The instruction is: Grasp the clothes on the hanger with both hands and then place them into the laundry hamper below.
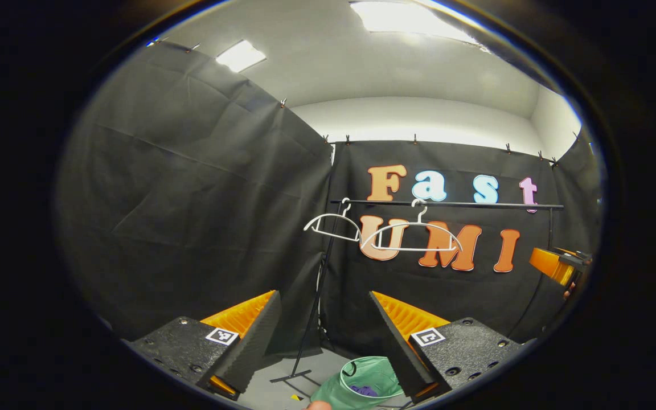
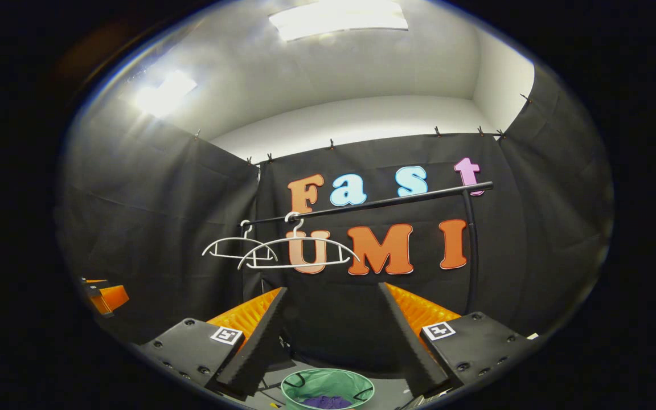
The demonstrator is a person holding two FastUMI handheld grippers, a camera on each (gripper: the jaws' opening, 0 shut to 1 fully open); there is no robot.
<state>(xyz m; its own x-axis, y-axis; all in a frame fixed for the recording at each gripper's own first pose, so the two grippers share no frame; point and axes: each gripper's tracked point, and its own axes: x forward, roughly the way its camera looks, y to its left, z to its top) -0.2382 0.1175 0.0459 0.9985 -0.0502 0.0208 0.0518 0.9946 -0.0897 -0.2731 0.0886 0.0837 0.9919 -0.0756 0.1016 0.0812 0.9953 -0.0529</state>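
Both hand-held grippers are raised and level, facing the rail: the left hand-held gripper [image 1: 323, 319] and right hand-held gripper [image 2: 332, 310] have fingers spread apart, holding nothing. Two white hangers [image 1: 410, 236] hang bare on the black rail [image 1: 476, 205]. Purple clothes [image 2: 328, 402] lie inside the green laundry hamper [image 2: 328, 380] on the floor below.

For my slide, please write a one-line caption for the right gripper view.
Open right gripper facing two bare hangers on the rail, purple clothes in the green hamper below.

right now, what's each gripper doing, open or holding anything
left gripper: open, holding nothing.
right gripper: open, holding nothing.
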